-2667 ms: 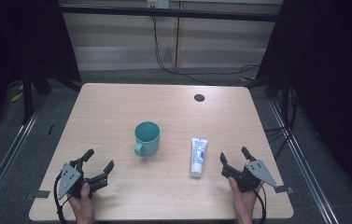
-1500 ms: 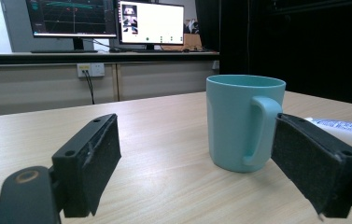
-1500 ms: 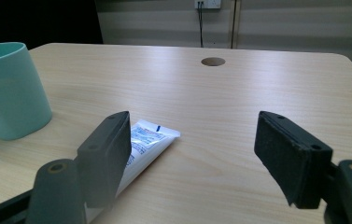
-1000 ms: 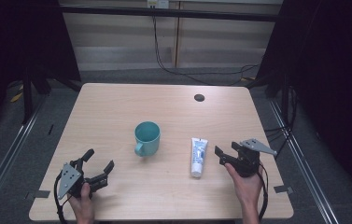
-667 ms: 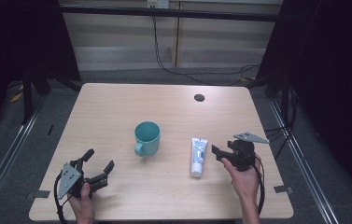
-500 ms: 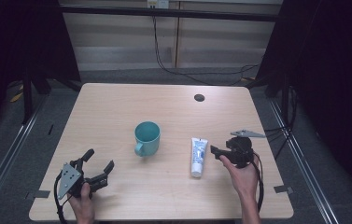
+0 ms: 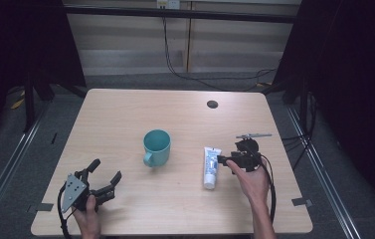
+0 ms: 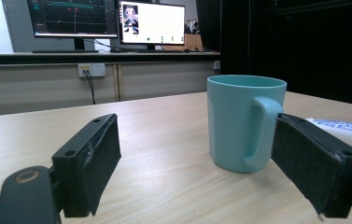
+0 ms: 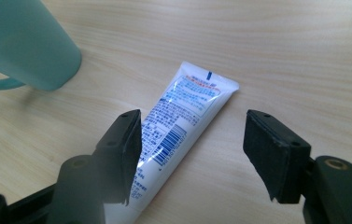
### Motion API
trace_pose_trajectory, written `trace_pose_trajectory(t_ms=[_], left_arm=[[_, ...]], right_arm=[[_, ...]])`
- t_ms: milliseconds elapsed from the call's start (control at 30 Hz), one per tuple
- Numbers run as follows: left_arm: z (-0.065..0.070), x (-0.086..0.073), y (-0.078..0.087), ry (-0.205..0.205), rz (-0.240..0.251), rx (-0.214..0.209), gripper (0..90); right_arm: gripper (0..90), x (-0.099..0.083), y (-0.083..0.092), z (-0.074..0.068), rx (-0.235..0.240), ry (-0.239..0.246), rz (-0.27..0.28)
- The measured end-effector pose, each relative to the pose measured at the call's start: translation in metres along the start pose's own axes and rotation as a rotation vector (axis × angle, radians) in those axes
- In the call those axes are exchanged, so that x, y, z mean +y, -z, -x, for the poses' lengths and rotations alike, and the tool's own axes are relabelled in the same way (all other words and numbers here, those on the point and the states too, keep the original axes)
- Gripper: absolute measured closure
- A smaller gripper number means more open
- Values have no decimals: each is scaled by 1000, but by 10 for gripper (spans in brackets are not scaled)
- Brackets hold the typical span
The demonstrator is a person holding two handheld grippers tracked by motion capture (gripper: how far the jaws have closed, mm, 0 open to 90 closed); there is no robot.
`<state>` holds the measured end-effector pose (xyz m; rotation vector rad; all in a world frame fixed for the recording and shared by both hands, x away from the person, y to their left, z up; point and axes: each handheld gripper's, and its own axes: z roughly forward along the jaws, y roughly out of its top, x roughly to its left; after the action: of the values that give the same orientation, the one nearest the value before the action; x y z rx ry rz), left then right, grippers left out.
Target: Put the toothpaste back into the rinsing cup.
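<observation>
Left hand-held gripper [image 7: 103,177] sits low near the front-left corner of the tabletop [image 7: 125,114], held in the person's left hand [image 7: 88,219], jaws spread wide, nothing between them, pointing toward the middle. In the left gripper view its pads [image 8: 92,163] frame the teal mug [image 8: 243,123]. The mug [image 7: 156,147] stands upright about mid-tabletop, handle toward the front edge, well apart from that gripper.

White toothpaste tube [image 7: 210,167] lies flat right of the mug, running front to back, one end toward the front edge; which end carries the cap is hard to tell. Right hand-held gripper [image 7: 222,160] is raised over the tabletop in the right hand [image 7: 252,181], turned to point left, its tips just beside the tube's right side. In the right gripper view the jaws stand open over the tube [image 9: 183,112], left pad [image 9: 129,149] covering part of it, the tube's near end cut off by the gripper; contact unclear. Mug [image 9: 19,42] cropped at top left there.

Small dark round hole [image 7: 212,104] near the back edge. Monitors [image 8: 106,18] on a bench beyond the tabletop.
</observation>
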<state>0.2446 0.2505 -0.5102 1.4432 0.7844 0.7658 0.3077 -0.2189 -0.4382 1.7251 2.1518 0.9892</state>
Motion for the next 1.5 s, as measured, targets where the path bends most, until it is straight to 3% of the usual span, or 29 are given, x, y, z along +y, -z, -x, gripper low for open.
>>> trace_pose_trajectory(t_ms=[267, 367, 600, 700, 933, 1167, 1367, 1500], left_arm=[[0, 0, 0, 0, 0, 0, 157], [0, 0, 0, 3, 2, 0, 157], [0, 0, 0, -4, -1, -2, 157], [0, 0, 0, -3, 0, -1, 157], [0, 0, 0, 3, 2, 1, 157], [0, 0, 0, -1, 1, -1, 157], [0, 0, 0, 2, 2, -1, 157], [0, 0, 0, 4, 2, -3, 157]], right_arm=[[346, 8, -13, -3, -37, -18, -93], [396, 12, -17, -5, -55, -20, -135], [383, 21, -24, -5, -37, -43, -196], [409, 26, -28, -4, -13, -85, -233], [383, 34, -35, -6, -42, -110, -297], [394, 37, -43, -8, -35, -125, -322], [345, 37, -52, -5, -49, -148, -358], [352, 37, -57, -7, -46, -137, -382]])
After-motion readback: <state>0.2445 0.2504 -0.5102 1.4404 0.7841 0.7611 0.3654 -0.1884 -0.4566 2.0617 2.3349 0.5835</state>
